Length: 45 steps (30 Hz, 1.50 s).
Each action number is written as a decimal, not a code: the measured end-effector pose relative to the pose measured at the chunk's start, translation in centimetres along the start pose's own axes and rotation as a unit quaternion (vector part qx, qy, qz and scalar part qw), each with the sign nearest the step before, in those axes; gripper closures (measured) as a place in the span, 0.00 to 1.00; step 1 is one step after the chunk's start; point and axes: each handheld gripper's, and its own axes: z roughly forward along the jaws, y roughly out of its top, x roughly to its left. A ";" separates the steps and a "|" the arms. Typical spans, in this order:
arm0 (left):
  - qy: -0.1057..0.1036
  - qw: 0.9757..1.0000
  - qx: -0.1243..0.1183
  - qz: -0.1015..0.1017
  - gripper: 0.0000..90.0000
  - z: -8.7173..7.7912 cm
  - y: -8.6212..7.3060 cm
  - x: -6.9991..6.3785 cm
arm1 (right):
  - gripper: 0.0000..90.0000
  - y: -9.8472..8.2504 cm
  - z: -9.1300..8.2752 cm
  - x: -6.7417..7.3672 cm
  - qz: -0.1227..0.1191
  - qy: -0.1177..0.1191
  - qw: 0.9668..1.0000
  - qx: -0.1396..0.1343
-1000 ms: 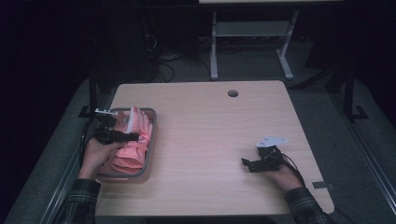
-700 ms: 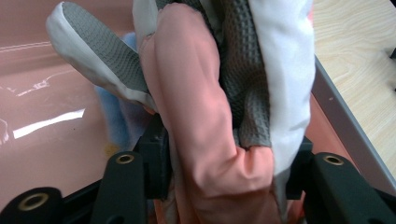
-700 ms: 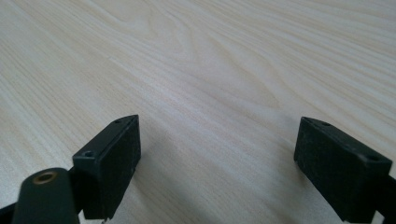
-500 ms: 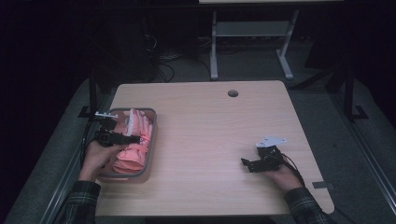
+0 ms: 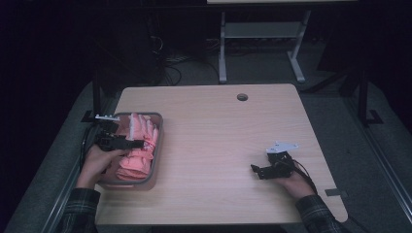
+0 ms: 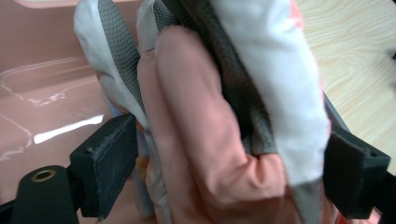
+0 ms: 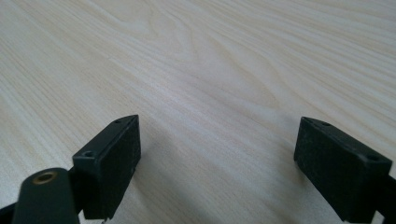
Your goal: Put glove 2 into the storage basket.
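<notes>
A pile of pink and white gloves (image 5: 138, 158) lies in a pink tray (image 5: 158, 145) at the table's left. My left gripper (image 5: 140, 143) reaches over the pile, and its jaws have just been opening. In the left gripper view a pink, white and grey glove (image 6: 196, 140) stands between the wide-spread pads of that gripper (image 6: 229, 154), brushing the right one. My right gripper (image 5: 254, 170) rests low on the table at the right. It is open, with bare wood between the fingers of that gripper (image 7: 217, 154).
The wooden table (image 5: 218, 131) has a round cable hole (image 5: 242, 97) near its far edge. Beyond it stands a white metal frame (image 5: 222, 48) on a dark floor with cables.
The left gripper's jaws have spread apart around the glove in the tray. Both hands have stayed where they were.
</notes>
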 end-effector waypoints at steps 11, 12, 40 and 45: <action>0.010 0.999 -0.022 0.031 0.15 -2.1 0.4 -0.3 | 0.16 0.0 0.0 0.0 0.000 0.000 1.000 0.000; 0.011 0.999 -0.024 0.035 0.15 -2.3 0.4 -0.3 | 0.16 0.0 0.0 0.0 0.000 0.000 1.000 0.001; -0.009 0.983 -0.109 0.146 0.15 -5.0 3.7 -7.0 | 0.16 0.0 0.0 0.0 0.001 0.000 1.000 0.000; -0.033 0.980 -0.110 0.161 0.15 -4.0 3.8 -8.7 | 0.16 0.0 0.0 0.0 0.001 0.000 1.000 -0.001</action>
